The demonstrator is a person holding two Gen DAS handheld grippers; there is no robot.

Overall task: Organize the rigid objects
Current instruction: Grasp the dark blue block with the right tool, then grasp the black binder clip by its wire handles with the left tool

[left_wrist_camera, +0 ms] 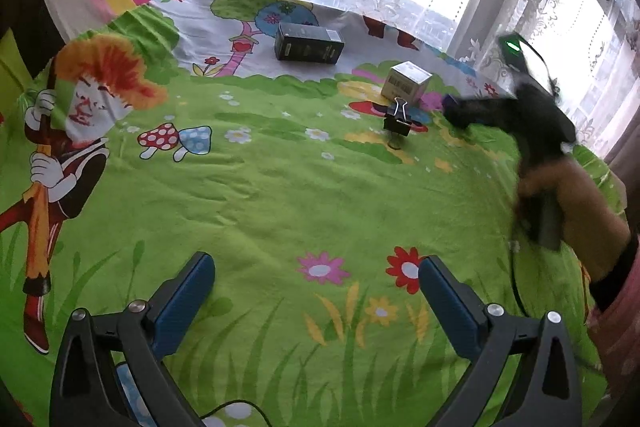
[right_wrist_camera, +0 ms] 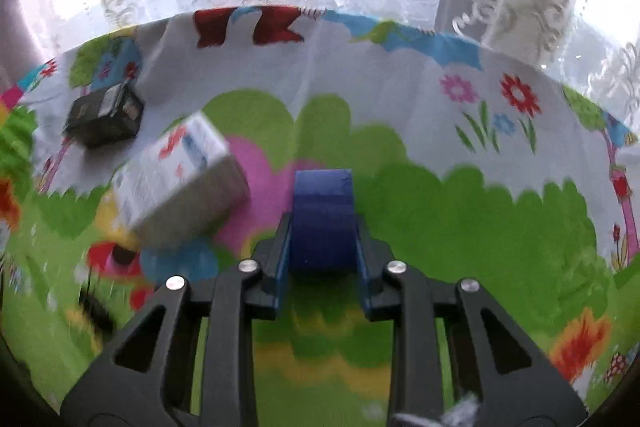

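right fingers (right_wrist_camera: 362, 247) grip blue block (right_wrist_camera: 322, 215).

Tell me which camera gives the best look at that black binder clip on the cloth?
The left wrist view. There the binder clip stands sharp and whole on the cartoon cloth, in front of the pale box. In the right wrist view, only a dark blurred smear at the lower left might be it; I cannot tell.

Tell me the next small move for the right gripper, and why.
Probably carry the blue rectangular block toward the white cardboard box and set it down beside it. The right gripper is shut on the block, above the cartoon-print cloth.
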